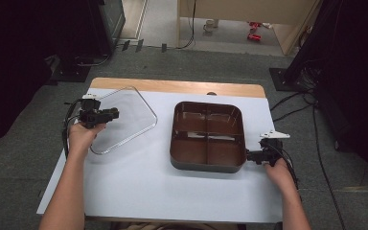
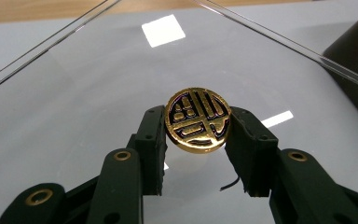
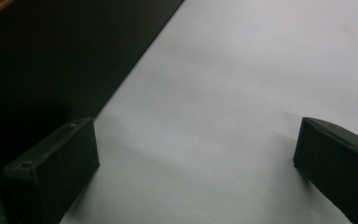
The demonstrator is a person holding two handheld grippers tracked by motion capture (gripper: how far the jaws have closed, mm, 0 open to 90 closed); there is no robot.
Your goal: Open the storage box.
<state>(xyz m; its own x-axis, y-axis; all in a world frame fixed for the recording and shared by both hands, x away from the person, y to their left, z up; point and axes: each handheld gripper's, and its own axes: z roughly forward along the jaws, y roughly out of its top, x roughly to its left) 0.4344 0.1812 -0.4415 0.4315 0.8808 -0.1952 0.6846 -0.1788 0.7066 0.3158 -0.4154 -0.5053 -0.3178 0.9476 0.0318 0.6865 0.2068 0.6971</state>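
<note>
A clear rounded-square lid [image 1: 127,120] lies over the left part of the table, left of a dark brown tray [image 1: 207,166] with four compartments. My left gripper [image 1: 114,114] reaches over the lid from its left edge. In the left gripper view this gripper [image 2: 197,140] is shut on the lid's round gold-and-black knob [image 2: 197,119], one pad on each side, above the transparent lid [image 2: 98,84]. I cannot tell whether the lid rests flat. My right gripper [image 1: 249,155] sits low at the tray's front right corner. Its jaws [image 3: 196,154] stand open over bare table, beside the tray's dark wall [image 3: 51,60].
A white sheet [image 1: 172,191] covers the table, with a wooden strip [image 1: 177,87] along the far edge. Dark stands and cables [image 1: 292,108] sit on the floor to the right and at the back left. The tray's compartments hold nothing.
</note>
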